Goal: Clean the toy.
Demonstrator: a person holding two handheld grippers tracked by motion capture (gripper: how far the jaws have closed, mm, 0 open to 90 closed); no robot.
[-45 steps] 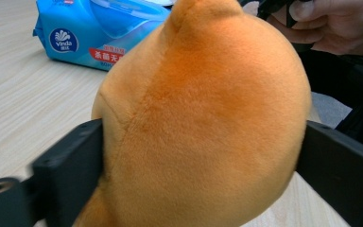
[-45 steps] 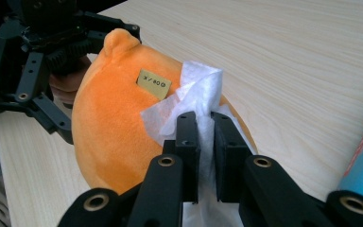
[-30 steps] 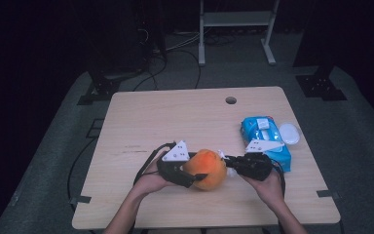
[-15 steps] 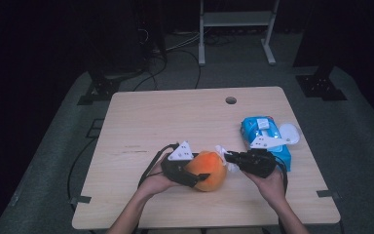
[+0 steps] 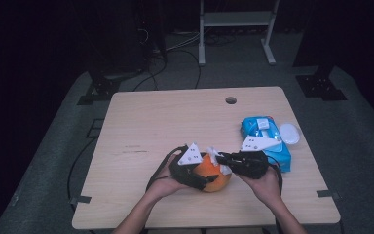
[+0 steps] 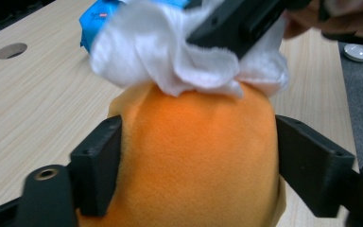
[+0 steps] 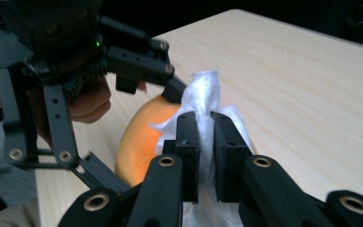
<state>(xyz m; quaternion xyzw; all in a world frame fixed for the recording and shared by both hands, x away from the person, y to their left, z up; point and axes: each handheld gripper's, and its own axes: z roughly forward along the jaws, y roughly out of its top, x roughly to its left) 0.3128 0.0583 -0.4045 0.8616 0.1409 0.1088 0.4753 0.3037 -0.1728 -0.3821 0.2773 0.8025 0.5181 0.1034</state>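
An orange plush ball [image 5: 219, 181] rests on the wooden table [image 5: 175, 122] near its front edge. My left gripper [image 5: 205, 176] comes from the left and has the ball [image 6: 194, 156] between its jaws, both pads against its sides. Those jaws have just been opening, and the ball is still between them. My right gripper [image 5: 222, 159] is shut on a crumpled white wipe [image 5: 218, 164], which lies on top of the ball. In the right gripper view the wipe [image 7: 203, 90] sticks up between the closed jaws [image 7: 206, 137], with the ball [image 7: 142, 137] beneath.
A blue pack of wipes [image 5: 265, 134] lies at the table's right, a white round lid [image 5: 289, 132] beside it. A cable hole [image 5: 231, 100] is near the far edge. Black stands and cables stand on the floor beyond.
My left gripper has shifted a little to the right around the ball. My right gripper with the wipe has edged left onto the ball's top.
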